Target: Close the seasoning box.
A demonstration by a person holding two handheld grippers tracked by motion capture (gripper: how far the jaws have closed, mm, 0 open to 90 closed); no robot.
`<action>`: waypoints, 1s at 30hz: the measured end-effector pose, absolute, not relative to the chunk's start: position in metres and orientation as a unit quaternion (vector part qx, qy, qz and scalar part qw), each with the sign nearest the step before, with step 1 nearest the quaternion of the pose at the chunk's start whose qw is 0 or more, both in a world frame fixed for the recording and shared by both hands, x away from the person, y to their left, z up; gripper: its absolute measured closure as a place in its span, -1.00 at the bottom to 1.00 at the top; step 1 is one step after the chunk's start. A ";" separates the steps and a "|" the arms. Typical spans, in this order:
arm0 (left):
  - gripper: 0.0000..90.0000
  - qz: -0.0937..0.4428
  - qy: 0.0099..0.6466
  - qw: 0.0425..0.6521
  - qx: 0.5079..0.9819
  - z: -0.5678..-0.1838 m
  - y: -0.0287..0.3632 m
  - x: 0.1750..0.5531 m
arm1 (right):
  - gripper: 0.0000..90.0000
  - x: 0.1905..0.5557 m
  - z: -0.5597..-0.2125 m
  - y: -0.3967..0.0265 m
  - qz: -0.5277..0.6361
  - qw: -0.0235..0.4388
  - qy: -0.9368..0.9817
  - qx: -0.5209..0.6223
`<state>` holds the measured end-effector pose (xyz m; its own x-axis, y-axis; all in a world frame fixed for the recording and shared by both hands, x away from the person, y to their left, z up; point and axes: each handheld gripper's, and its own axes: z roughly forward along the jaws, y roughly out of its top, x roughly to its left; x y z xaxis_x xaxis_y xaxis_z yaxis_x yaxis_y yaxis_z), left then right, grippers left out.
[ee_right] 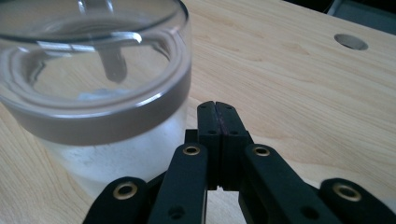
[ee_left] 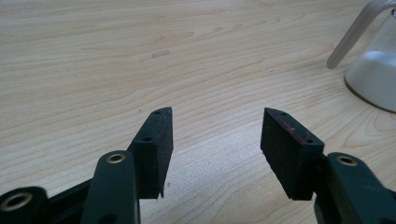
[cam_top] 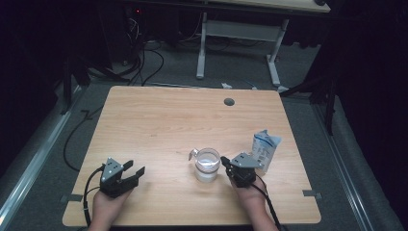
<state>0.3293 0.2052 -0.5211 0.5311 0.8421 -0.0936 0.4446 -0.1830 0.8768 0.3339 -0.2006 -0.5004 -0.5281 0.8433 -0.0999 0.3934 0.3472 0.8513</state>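
**Glass sits just left of my right tool**

My right tool [cam_top: 225,162], jaws pressed together and holding nothing, is just beside the glass [cam_top: 208,165]. My left tool [cam_top: 133,171], jaws spread, rests well apart on the counter [cam_top: 163,115].

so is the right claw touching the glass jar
Cannot tell. The right gripper view shows the shut right claw close beside the glass jar, but neither that view nor the high view shows contact or a gap plainly.
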 end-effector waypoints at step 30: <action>-0.01 0.209 0.430 0.466 0.744 -0.521 0.203 0.329 | 1.00 0.302 -0.493 -0.187 0.425 0.278 0.775 0.377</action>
